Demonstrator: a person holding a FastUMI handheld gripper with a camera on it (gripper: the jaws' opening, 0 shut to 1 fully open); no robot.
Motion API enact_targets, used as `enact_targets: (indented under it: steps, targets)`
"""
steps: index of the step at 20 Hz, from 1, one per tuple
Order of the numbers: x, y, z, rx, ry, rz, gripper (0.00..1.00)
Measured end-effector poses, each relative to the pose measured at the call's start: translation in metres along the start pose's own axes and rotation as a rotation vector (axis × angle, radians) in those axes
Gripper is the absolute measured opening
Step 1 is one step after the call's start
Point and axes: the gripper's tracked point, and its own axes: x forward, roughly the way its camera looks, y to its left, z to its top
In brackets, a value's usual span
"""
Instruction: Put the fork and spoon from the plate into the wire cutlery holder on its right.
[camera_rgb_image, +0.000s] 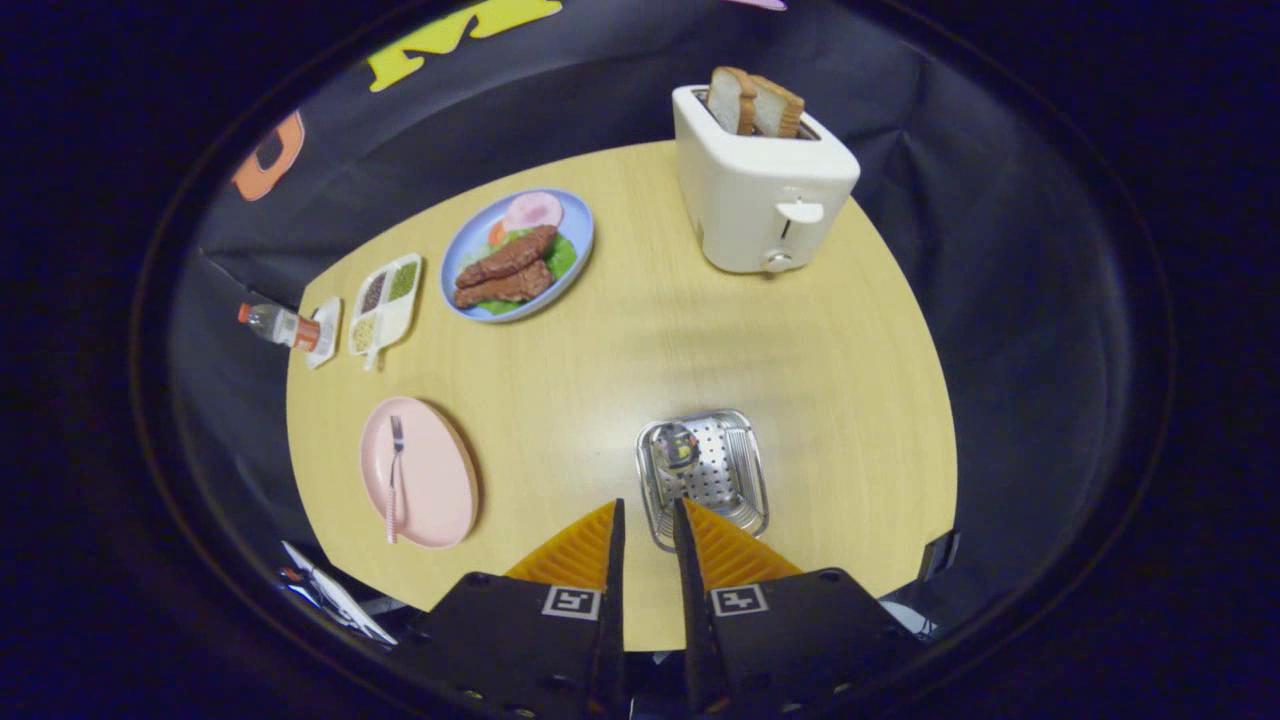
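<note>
Fork (395, 470) lies lengthwise on the pink plate (440, 500) near the table's (800, 380) left edge, tines away, well left of the gripper (645, 525). Fingers nearly together, empty. Spoon (677, 447) already sits in the wire holder (745, 480) just ahead.

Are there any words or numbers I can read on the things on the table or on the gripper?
None can be read.
Small clear bottle with an orange cap: its label is too small and blurred.
Gripper, slightly open and holding nothing: black-and-white square pattern markers on it, no letters.
White toaster, pink plate with the fork, metal cutlery holder: no text visible.
</note>
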Motion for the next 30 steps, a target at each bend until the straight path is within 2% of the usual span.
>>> enact_targets:
  steps: [3,4,7,11,17,18,25,30]
  targets:
    - [-0.025,0.018,0.018,-0.047,-0.204,0.002,0.29]
    - [-0.034,0.028,0.02,-0.065,-0.258,0.014,0.34]
    - [-0.051,0.066,0.009,-0.116,-0.347,0.059,0.42]
    - [-0.048,0.114,-0.012,-0.163,-0.395,0.095,0.57]
    - [-0.027,0.166,-0.034,-0.163,-0.441,0.104,0.93]
    - [-0.023,0.173,-0.038,-0.16,-0.438,0.105,0.96]
    - [0.022,0.231,-0.074,-0.194,-0.359,0.106,0.96]
    - [0.066,0.261,-0.097,-0.143,-0.272,0.104,0.96]
